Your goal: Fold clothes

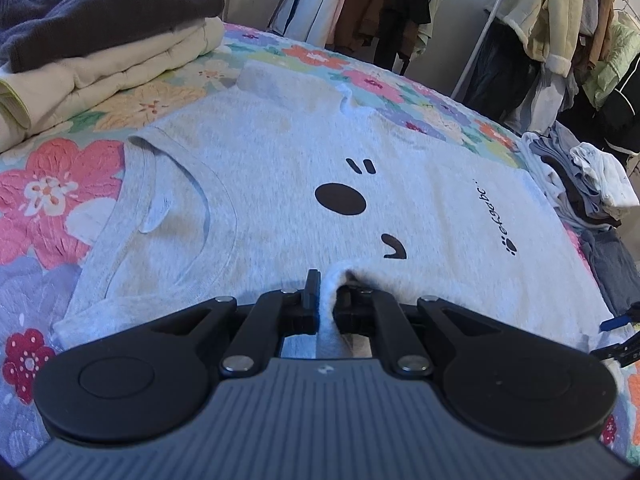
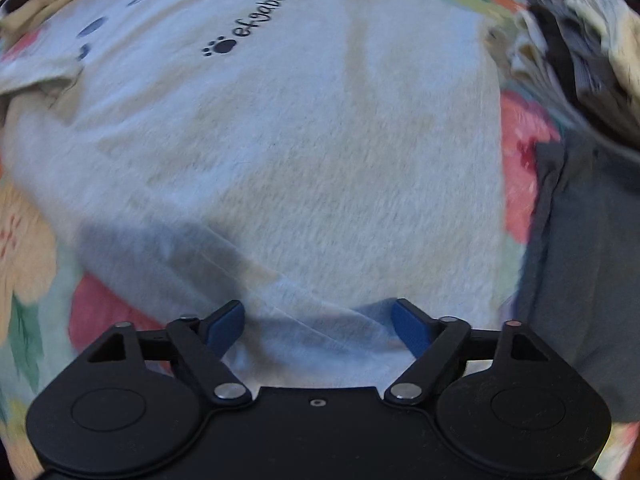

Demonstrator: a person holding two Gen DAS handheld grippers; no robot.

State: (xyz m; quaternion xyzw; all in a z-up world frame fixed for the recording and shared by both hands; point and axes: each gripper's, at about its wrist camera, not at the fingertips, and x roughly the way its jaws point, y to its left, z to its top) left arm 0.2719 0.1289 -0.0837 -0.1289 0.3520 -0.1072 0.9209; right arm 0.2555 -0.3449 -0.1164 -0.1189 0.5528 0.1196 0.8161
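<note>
A light grey T-shirt (image 1: 280, 184) with a black face print and small lettering lies spread on the floral bedspread (image 1: 52, 184), collar to the left. My left gripper (image 1: 326, 296) is shut on a raised pinch of the shirt's near edge. In the right wrist view the same T-shirt (image 2: 300, 140) fills the frame, its paw print and lettering at the upper left. My right gripper (image 2: 318, 320) stands open just above the shirt's lower part, blue pads wide apart, cloth lying under the gap but not pinched. Part of it shows at the right edge of the left wrist view.
Folded cream and dark garments (image 1: 92, 40) are stacked at the bed's far left. A pile of mixed clothes (image 1: 580, 184) lies at the right edge, with a dark grey garment (image 2: 580, 260) beside the shirt. Racks of hanging clothes (image 1: 540, 28) stand behind the bed.
</note>
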